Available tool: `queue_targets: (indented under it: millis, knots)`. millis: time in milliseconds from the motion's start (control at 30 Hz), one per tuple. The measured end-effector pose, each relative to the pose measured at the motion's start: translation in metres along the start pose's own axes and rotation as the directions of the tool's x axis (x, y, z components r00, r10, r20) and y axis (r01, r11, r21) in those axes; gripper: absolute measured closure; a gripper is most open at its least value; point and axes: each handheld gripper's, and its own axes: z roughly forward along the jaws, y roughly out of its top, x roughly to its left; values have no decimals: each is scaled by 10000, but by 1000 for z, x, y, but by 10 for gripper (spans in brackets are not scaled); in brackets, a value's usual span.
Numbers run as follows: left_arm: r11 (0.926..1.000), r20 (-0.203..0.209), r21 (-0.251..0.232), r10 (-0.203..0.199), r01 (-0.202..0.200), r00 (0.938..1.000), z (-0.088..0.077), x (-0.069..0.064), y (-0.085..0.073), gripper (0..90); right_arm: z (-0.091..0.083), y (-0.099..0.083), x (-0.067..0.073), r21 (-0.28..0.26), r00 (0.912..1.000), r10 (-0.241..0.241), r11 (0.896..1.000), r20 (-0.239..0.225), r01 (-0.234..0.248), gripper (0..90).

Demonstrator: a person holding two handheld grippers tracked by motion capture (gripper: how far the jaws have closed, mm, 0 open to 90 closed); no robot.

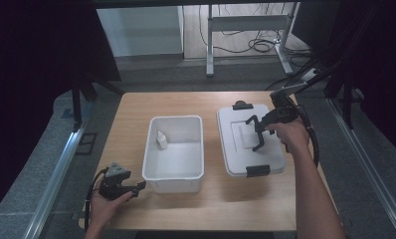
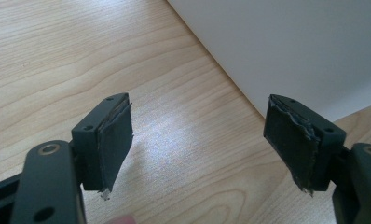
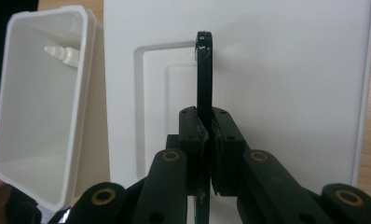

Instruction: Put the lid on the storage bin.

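Observation:
An open white box (image 1: 148,149) stands mid-table with a small white bottle (image 1: 162,139) inside at its far left. To its right lies a flat white lid (image 1: 241,154). My right gripper (image 1: 262,130) hovers over the lid, shut on a thin black handle piece (image 1: 254,134). In the right gripper view that handle (image 3: 203,70) runs edge-on away from the closed right gripper (image 3: 206,123), above the lid (image 3: 291,70), with the box (image 3: 88,46) and bottle (image 3: 62,53) at left. My left gripper (image 1: 141,185) rests open by the box's near left corner. The left gripper (image 2: 197,140) holds nothing.
Black clips sit at the lid's far edge (image 1: 242,104) and near edge (image 1: 257,170). The wooden table (image 1: 131,109) ends close behind both white parts. Beyond it stand desk legs (image 1: 210,45) and floor cables. The box wall (image 2: 291,46) is just ahead of the left jaws.

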Motion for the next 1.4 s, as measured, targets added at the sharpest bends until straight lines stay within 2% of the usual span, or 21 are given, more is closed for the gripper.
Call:
queue_targets:
  millis: [100, 367, 433, 533, 667, 833, 967, 1100, 1233, 1400]
  knots:
    - [10000, 15, 0, -15, 15, 10000, 0, 0, 0, 238, -5, 2, 3, -127, 9999, 138, 9998, -90, -139, 850]
    - [10000, 27, 16, 13, -13, 10000, 1, 1, 0, 238, -17, 5, 20, -314, 9997, -17, 9995, -257, 9, 851]
    - [10000, 63, 5, -22, 22, 10000, 1, 1, 0, 238, -21, 6, 25, -640, 9997, 7, 9979, -258, -24, 851]
    - [10000, 42, -5, -22, 22, 10000, 0, 2, 0, 238, -24, 7, 31, -708, 9992, 109, 9974, -373, -135, 850]
    - [10000, 87, -32, -34, 35, 10000, 0, 2, 1, 239, -24, 7, 37, -629, 9991, 109, 9979, -420, -135, 850]
    - [10000, 59, -67, -8, 8, 10000, 1, 2, 1, 242, -26, 5, 46, -716, 9943, 167, 9971, -1051, -243, 850]
    - [10000, 78, -28, 20, -20, 10000, 1, 2, 2, 242, -29, 5, 52, -824, 9947, 134, 9964, -1019, -219, 850]
    - [10000, 96, 3, 54, -54, 9999, 2, 2, 2, 242, -28, 6, 56, -815, 9904, 342, 9956, -1341, -454, 850]
    - [10000, 110, 39, 68, -68, 9999, 3, 2, 2, 242, -26, 8, 61, -882, 9911, 247, 9954, -1309, -364, 849]
    - [10000, 110, 35, 60, -61, 9999, 2, 2, 2, 241, -23, 9, 66, -873, 9879, 228, 9955, -1535, -366, 849]
